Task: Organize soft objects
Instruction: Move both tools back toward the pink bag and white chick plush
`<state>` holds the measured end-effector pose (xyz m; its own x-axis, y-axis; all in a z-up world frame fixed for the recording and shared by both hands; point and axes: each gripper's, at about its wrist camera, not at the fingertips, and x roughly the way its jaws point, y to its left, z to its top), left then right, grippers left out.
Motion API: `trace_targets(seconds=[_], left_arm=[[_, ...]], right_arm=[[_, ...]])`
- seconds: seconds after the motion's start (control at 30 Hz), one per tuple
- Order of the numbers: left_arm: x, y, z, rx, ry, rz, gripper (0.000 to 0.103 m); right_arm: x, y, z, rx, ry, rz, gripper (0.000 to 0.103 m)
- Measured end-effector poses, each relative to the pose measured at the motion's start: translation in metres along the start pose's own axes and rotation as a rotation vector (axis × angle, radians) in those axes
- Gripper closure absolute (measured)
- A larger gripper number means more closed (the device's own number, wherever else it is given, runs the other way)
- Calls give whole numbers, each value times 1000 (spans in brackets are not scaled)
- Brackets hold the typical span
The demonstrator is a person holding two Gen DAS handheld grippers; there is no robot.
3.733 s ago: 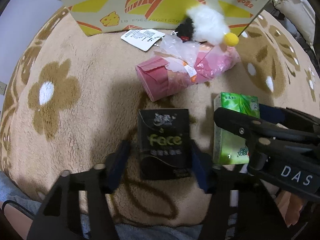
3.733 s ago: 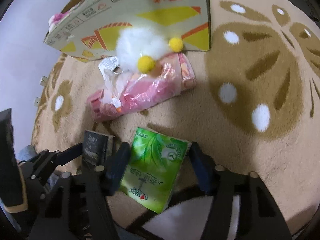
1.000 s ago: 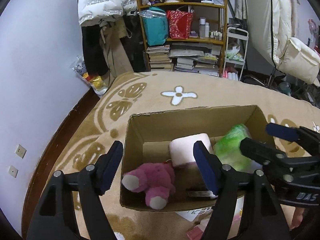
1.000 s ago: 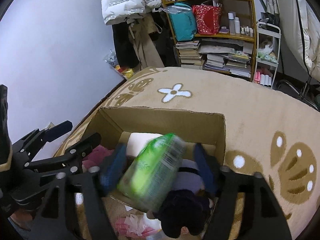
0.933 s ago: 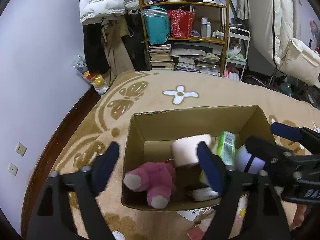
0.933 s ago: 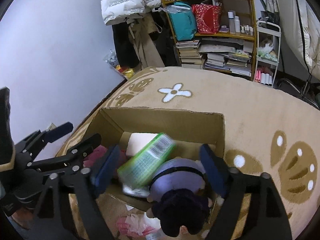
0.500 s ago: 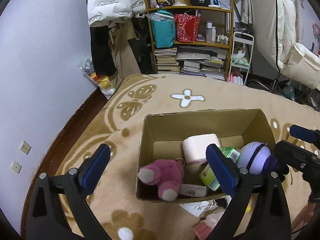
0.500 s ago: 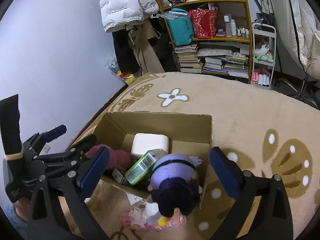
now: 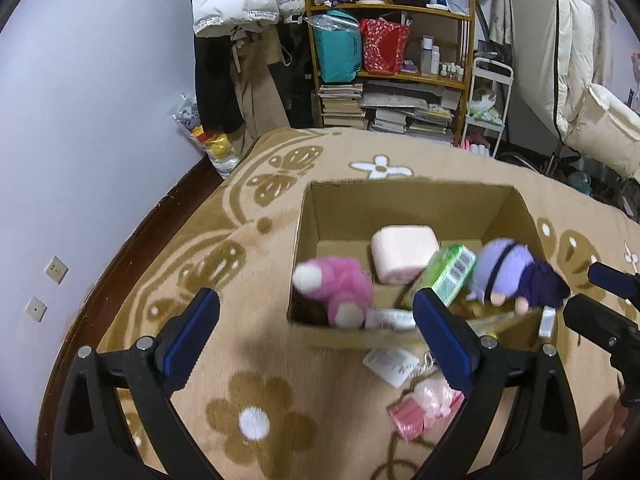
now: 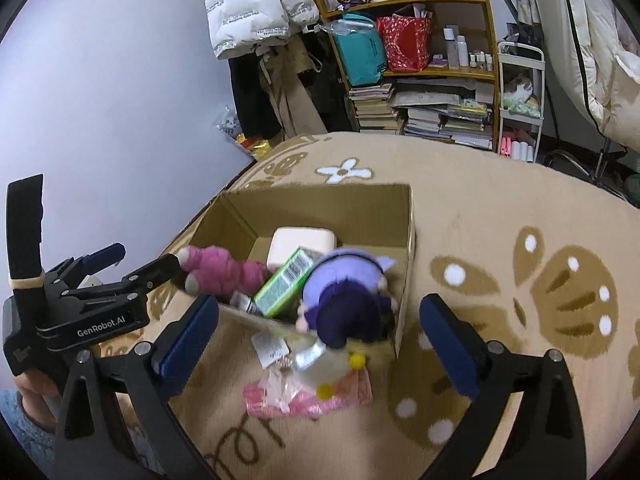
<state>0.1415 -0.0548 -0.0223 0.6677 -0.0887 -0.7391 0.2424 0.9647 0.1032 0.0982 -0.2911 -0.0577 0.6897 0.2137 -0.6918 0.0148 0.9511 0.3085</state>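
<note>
An open cardboard box [image 9: 400, 208] [image 10: 320, 208] stands on the flower-patterned rug. Inside lie a pink plush [image 9: 340, 284] [image 10: 224, 272], a pale pink tissue roll [image 9: 402, 250] [image 10: 300, 242], a green tissue pack [image 9: 448, 272] [image 10: 286, 284] tilted on edge, and a purple doll [image 9: 508, 276] [image 10: 344, 300] leaning over the near right rim. My left gripper [image 9: 316, 332] hovers before the box's near left side, open and empty. My right gripper [image 10: 320, 332] is above the near right corner, also open and empty. A pink wrapped pack [image 9: 424, 408] [image 10: 304, 396] lies on the rug in front of the box.
A white paper tag [image 9: 390, 362] [image 10: 272, 346] lies by the box's front wall. A crowded bookshelf [image 9: 392, 80], hanging coats and a white cart [image 9: 488, 96] stand beyond the rug. A bare wall is at the left. A hand [image 10: 32, 384] holds the left gripper.
The green pack dropped from the right gripper's jaws into the box. Both grippers spread wider and drew back from the box, which now sits farther off.
</note>
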Motion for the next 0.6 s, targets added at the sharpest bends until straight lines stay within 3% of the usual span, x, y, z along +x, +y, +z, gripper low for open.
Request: trace_targets(seconds=[0.6], left_arm=[[-23, -23, -54, 23, 47, -64, 6]], right_arm=[[-9, -14, -49, 46, 36, 40, 0]])
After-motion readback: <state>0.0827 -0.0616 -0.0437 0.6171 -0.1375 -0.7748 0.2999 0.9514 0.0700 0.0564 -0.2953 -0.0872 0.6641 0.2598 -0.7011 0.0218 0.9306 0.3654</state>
